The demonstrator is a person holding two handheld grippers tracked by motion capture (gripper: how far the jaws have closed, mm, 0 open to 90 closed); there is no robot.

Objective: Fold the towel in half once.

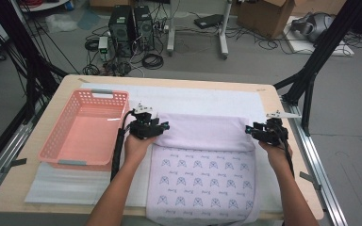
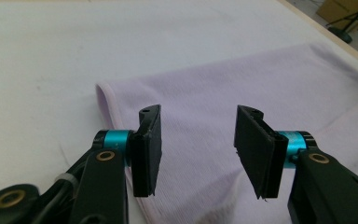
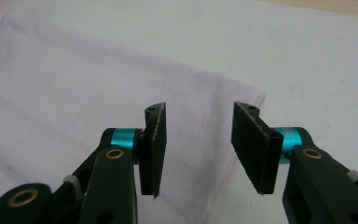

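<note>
1. High view: a pale lilac towel (image 1: 202,160) is seen spread on a white mat (image 1: 193,96) over the wooden table (image 1: 283,155), its far part folded back toward the person so that a plain band lies across the patterned near half, which hangs off the near table edge.
2. The left gripper (image 1: 162,126) is held at the left end of that folded band and the right gripper (image 1: 250,129) at its right end — each with a hand behind it.
3. In the left gripper view, the black jaws stand well apart with nothing between them; the rounded left corner of the towel (image 2: 242,88) lies just beyond and below them.
4. In the right gripper view, the jaws are likewise spread and empty, the towel's (image 3: 98,88) right corner lying under them.
5. The step in hand is judged to be a fresh grasp of the folded edge for another fold. It would be done best if both corners were pinched through both layers at once, at matching points, and lifted level (so that the fold stays square).
6. The folded band's long axis runs left to right across the table; the towel as a whole runs from the person outward, its fold line facing the far side.
7. A pink basket (image 1: 87,127) stands empty just left of the towel.
</note>
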